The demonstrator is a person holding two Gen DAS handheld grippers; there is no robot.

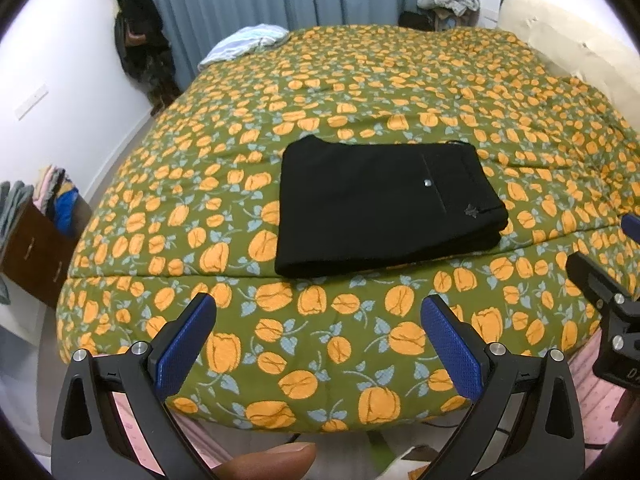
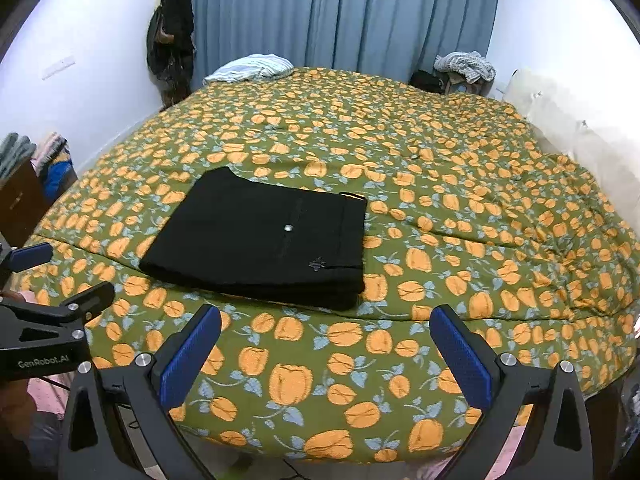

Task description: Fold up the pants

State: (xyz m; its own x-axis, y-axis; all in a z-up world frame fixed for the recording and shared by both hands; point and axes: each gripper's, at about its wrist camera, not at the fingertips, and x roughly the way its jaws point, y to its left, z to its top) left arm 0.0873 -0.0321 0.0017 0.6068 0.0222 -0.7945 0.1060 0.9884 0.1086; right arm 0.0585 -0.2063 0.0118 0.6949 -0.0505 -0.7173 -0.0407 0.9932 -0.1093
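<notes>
Black pants [image 1: 384,204] lie folded into a flat rectangle on the green bedspread with orange flowers [image 1: 360,80], near the bed's front edge; a small silver button shows on top. In the right wrist view the same pants [image 2: 260,236] sit left of centre. My left gripper [image 1: 318,310] hangs open in front of the bed's edge, short of the pants, holding nothing. My right gripper [image 2: 326,320] is also open and empty, just in front of the pants' near edge. Each gripper shows at the side of the other's view.
A striped cloth [image 2: 252,68] lies at the bed's far left corner. A pile of clothes [image 2: 464,66] sits at the far right, by blue curtains [image 2: 340,12]. A brown drawer unit [image 1: 36,248] with clothes on top stands left of the bed. A cream headboard [image 1: 568,40] lines the right side.
</notes>
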